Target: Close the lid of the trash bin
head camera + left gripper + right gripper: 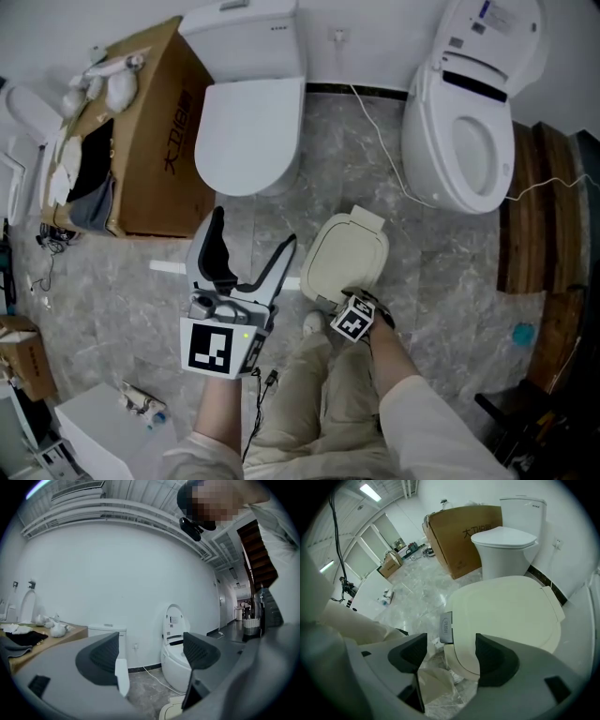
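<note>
We hold the right gripper (445, 651) steeply down over the near edge of the cream plastic trash bin lid (506, 611). Its jaws stand well apart, with the lid's grey push tab (446, 627) in the gap and neither pad pressing on it. The bin sits on the grey marble floor (375, 169), between a closed white toilet (248, 131) and an open one (469, 141). Our left gripper (251, 234) points level, jaws wide and empty.
</note>
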Demonstrator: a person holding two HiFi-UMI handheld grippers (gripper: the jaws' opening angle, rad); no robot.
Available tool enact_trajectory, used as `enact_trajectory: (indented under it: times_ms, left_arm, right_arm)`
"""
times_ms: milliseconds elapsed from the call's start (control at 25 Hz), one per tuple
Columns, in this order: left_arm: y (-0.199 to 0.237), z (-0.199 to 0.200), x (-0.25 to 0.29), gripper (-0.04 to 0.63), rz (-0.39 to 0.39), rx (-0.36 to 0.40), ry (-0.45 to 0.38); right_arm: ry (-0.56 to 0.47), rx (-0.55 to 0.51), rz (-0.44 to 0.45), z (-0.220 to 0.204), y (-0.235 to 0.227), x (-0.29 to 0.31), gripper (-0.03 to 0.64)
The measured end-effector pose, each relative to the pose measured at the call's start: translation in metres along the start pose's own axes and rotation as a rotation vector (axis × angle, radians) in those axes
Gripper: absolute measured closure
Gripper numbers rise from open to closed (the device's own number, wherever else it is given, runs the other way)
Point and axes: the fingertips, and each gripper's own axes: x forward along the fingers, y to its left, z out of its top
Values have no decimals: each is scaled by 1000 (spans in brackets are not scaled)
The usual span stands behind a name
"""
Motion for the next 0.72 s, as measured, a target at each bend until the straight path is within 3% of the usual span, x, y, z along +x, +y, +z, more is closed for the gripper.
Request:
enact_trajectory:
  times_ms: [280,480,560,720]
  left_arm:
    - [4,-2,7,175,-7,6,9]
    - [3,3,12,175,-10,-8,16]
    - [1,12,14,175,-12,-12,15]
    - [-11,44,9,175,-21,-22,14]
  right_arm:
    - [-8,28,-13,-2,-2,6,289]
    - [18,94,34,5,1,-2,281]
    - [-47,146,-3,24,-9,-20,282]
    - [-267,226,-180,77,-37,-104,291]
